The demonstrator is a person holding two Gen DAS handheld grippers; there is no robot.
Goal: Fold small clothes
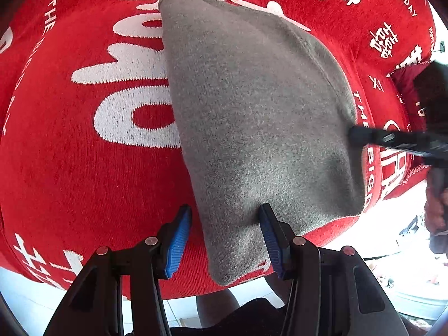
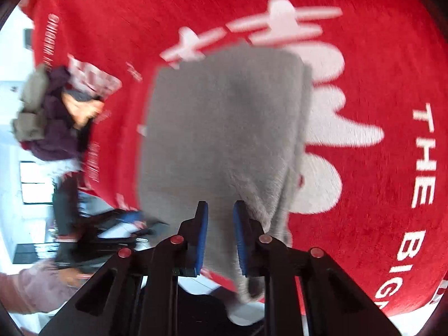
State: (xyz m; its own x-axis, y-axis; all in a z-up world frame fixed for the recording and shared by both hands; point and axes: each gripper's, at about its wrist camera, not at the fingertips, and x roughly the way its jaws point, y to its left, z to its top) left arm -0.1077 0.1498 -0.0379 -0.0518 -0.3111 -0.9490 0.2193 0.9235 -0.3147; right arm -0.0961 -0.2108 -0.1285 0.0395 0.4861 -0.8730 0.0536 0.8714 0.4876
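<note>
— How does the left tool (image 1: 225,208) stand?

— About half open, holding nothing. Its left finger is over the red cloth (image 1: 70,168) with white lettering that covers the tabletop. Its right finger rests on the near part of the grey garment (image 1: 252,112). The garment's left edge runs between the two fingers, but the pads do not press it.

— And the rest of the garment?

— It lies flat ahead of that tool and off to its right, folded into a long panel.

— The right tool (image 2: 220,204)?

— Nearly closed, with only a narrow gap between the blue pads. The garment (image 2: 224,126) spreads straight ahead of it. A fold rises against the tool's right finger and hangs below it. The picture is blurred, so I cannot tell whether the pads actually pinch the fabric.

— Anything else nearby?

— A pile of dark clothes (image 2: 47,123), well off to the right tool's left.
</note>
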